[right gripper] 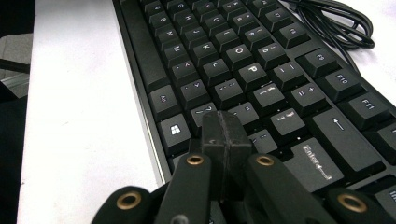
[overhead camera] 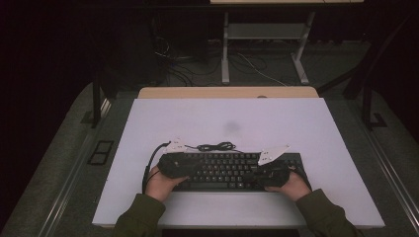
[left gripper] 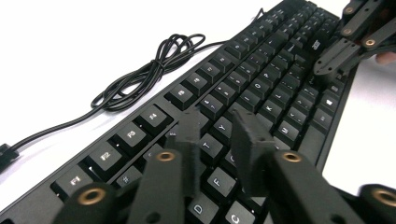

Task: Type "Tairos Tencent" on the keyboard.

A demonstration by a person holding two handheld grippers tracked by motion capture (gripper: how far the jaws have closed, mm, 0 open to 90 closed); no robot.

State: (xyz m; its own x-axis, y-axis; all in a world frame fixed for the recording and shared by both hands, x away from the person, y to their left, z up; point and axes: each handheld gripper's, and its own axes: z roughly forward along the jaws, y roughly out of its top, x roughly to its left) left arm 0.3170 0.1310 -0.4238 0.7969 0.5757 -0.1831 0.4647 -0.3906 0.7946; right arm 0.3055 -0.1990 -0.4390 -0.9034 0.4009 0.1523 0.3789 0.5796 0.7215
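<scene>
A black keyboard lies on the white table, near its front edge. Its black cable is coiled just behind it, and the coil shows again in the left gripper view. My left gripper hovers over the letter keys at the keyboard's left half, open by a narrow gap with nothing in it. My right gripper is shut with its jaws pressed together, low over the keys beside Enter. From above, the left gripper and right gripper sit over opposite ends of the keyboard.
Bare white tabletop runs in front of the keyboard and wide behind it. A wooden strip edges the table's far side. Beyond stands a desk frame with floor cables. The other gripper hangs over the keyboard's far end.
</scene>
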